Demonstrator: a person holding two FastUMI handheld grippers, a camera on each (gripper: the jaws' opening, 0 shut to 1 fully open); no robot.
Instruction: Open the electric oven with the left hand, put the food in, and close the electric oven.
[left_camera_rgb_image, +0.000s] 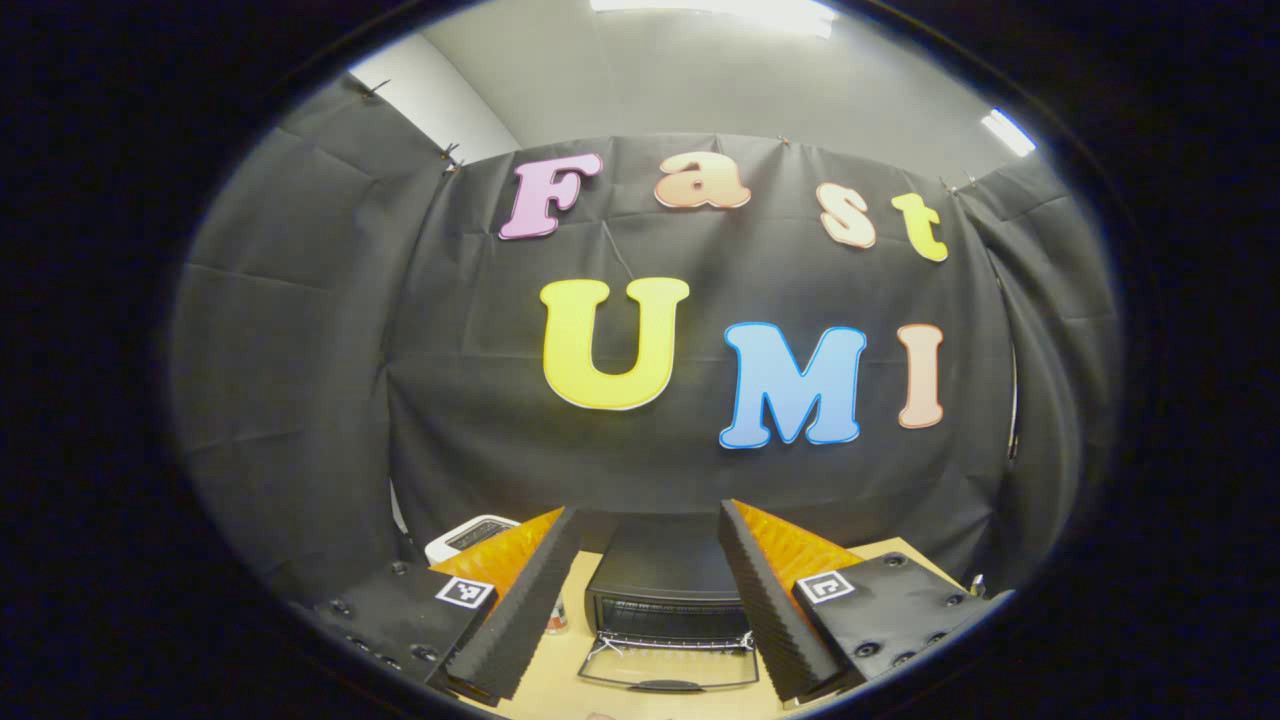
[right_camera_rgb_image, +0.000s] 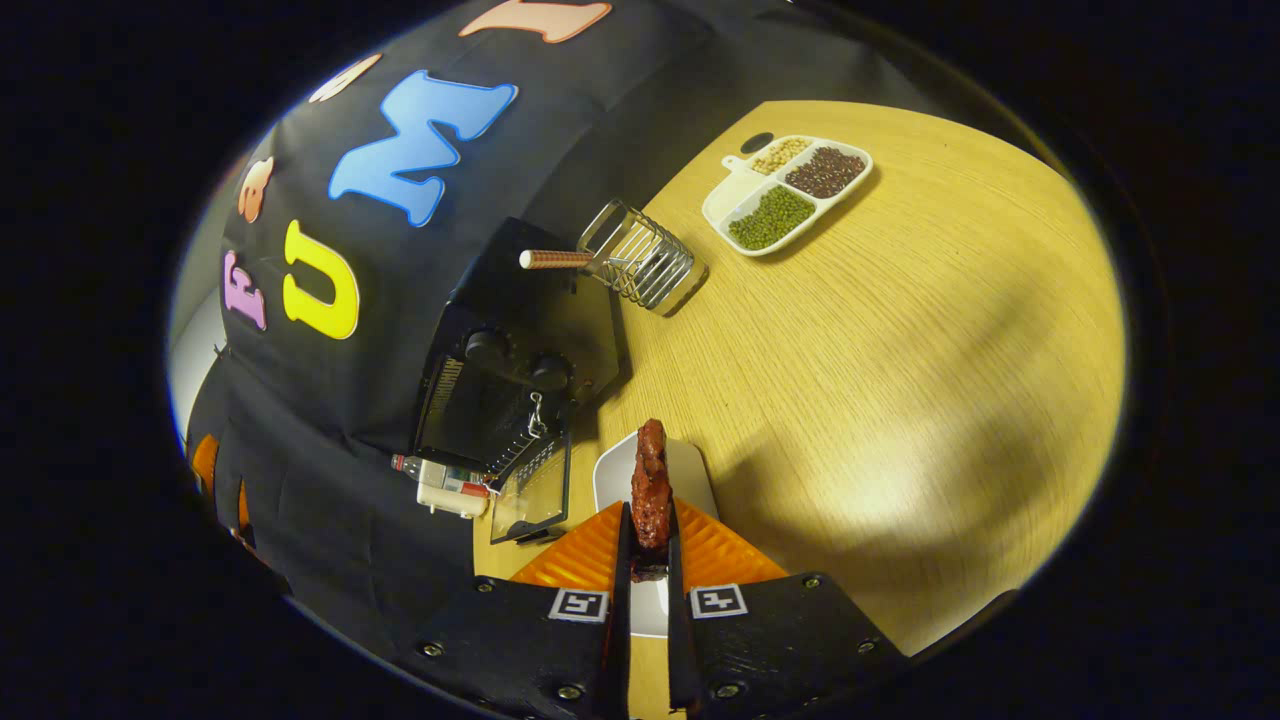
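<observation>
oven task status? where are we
Done: oven door is down, open. In hand: right tongs shut on the piece of meat, lifted above the white plate, outside the oven. Left tongs open, empty, facing the oven. Left: put the meat inside, close the door.

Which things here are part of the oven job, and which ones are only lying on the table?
Part of the job:
- electric oven, door already open
- piece of meat, pinched in the right tool
- left tool, open

Only lying about:
- divided dish of beans
- wire basket
- white plate
- small bottle
</observation>
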